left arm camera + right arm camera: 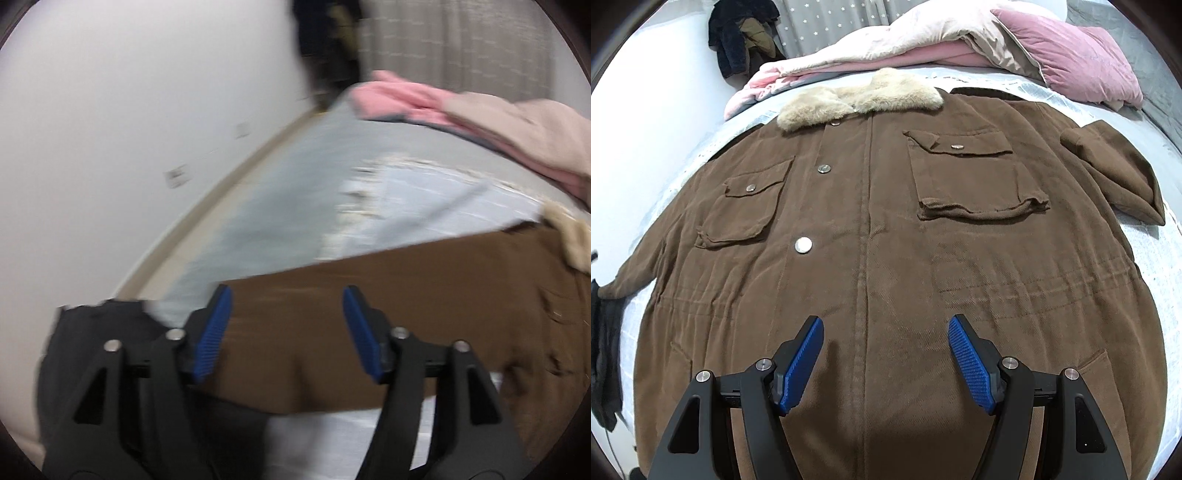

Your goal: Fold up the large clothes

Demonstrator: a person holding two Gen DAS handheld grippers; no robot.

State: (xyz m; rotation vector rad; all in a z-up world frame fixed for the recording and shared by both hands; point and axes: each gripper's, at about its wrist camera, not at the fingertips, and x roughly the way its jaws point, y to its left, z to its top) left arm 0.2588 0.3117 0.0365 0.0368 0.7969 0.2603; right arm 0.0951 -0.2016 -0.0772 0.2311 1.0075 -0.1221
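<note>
- Left gripper (pixel 287 295): fingers spread apart, gripping nothing; the brown coat (pixel 369 314) lies just beyond and below the tips.
- Right gripper (pixel 885 325): fingers apart and empty, coat (pixel 879 229) flat on the bed (pixel 1167 251) beneath, fur collar (pixel 860 98) far ahead.

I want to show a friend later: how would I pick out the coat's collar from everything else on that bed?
Start with the bed, where a big brown coat lies spread flat, front up. Follow its buttoned centre line to the far end, just before the pink bedding. The collar is the pale cream fluffy strip there, the only furry thing on the smooth brown cloth.
</note>
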